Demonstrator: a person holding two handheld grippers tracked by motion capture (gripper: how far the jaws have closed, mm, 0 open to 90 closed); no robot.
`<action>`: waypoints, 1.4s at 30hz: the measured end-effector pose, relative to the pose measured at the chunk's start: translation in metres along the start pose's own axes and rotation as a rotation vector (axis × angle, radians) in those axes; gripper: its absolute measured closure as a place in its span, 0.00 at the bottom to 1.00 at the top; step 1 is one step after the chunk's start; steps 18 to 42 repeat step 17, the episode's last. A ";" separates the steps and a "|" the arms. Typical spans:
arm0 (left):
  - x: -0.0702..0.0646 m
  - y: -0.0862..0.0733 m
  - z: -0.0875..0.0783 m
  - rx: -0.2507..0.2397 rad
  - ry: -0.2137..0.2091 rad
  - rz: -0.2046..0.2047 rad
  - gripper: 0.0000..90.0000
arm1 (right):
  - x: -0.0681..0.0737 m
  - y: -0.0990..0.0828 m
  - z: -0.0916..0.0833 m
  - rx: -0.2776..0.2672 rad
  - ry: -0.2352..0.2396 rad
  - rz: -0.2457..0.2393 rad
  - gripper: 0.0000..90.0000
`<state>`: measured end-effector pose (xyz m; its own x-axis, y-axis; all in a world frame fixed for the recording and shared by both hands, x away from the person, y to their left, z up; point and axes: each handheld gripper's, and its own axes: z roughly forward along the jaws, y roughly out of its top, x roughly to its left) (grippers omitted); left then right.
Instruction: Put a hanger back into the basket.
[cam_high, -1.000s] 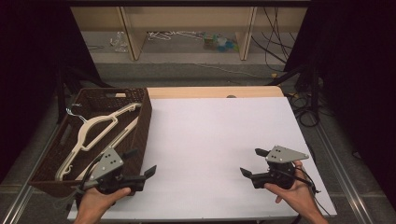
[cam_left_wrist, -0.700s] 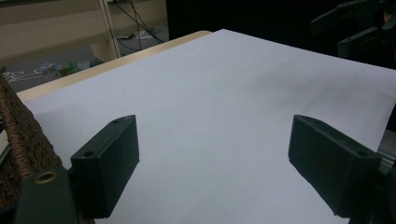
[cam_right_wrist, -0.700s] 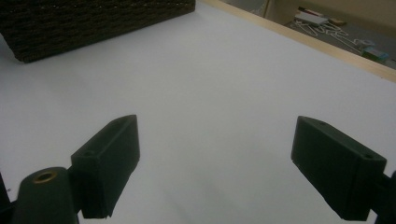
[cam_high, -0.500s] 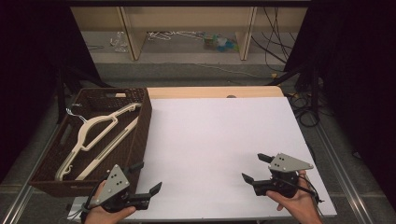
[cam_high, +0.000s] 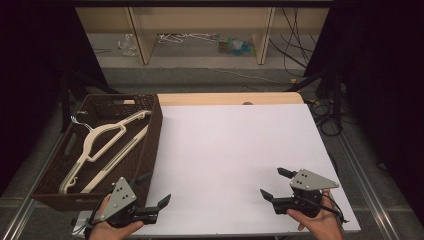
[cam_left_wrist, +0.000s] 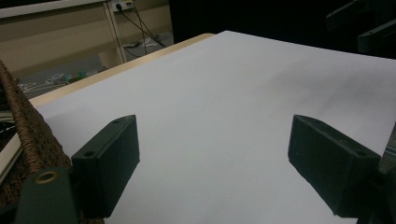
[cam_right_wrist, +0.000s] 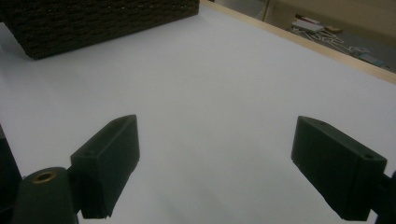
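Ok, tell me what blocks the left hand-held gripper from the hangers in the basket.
The basket's near wall stands between the left hand-held gripper and the hangers. From above, nothing covers them.

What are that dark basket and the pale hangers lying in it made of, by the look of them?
The basket looks like woven wicker or rattan, dark brown and matte: its wall shows a plaited weave in the right gripper view. The hangers look like cream plastic or painted wood, smooth and even; their small hooks look like metal wire.
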<state>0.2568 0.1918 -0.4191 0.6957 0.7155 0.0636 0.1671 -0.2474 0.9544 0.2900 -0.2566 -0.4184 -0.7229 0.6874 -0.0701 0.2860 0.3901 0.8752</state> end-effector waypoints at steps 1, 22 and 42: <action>0.000 0.000 0.000 0.000 -0.001 0.002 0.18 | 0.000 0.000 0.000 0.000 0.006 0.010 0.18; 0.002 -0.001 0.000 0.001 -0.005 -0.016 0.18 | -0.003 0.000 -0.002 -0.032 -0.017 0.017 0.18; 0.002 -0.001 0.000 0.001 -0.005 -0.016 0.18 | -0.003 0.000 -0.002 -0.032 -0.017 0.017 0.18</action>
